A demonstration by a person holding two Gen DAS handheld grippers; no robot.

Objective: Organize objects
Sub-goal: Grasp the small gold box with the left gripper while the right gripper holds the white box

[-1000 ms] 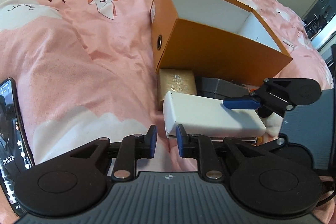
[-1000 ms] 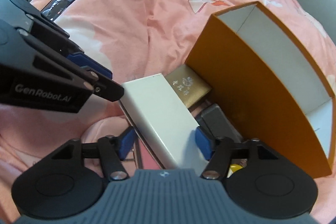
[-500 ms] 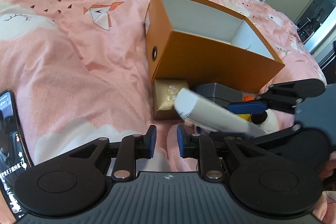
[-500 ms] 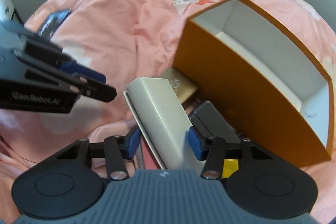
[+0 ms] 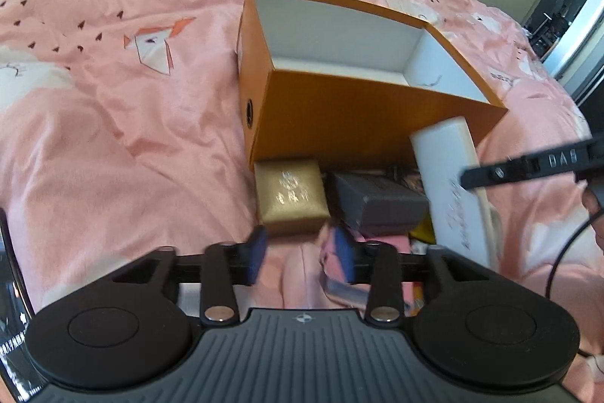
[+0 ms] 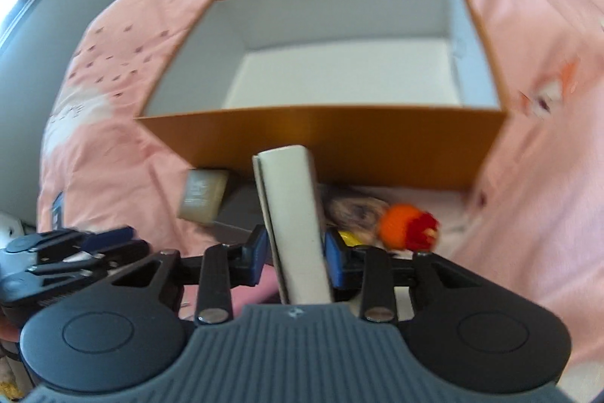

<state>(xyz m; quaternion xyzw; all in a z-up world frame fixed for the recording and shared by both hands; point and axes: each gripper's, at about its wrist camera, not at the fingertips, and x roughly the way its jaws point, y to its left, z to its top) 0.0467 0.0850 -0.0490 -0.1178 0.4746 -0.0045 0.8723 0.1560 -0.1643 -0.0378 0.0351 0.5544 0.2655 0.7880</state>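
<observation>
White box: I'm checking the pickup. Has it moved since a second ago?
Yes. The white box, then lying flat before the gold box, now stands on edge in the right tool, nearer the orange box.

A bed [image 5: 113, 123] under a pink quilt printed with clouds, small darts and an origami fox carried everything. On it stood an open orange box [image 5: 339, 116] with a white inside. Against its near wall lay a gold box [image 5: 290, 191], a grey box [image 5: 377, 203] beside it, and an orange ball [image 6: 400, 225]. A phone [image 5: 11, 289] rested at the quilt's near-left edge.
</observation>
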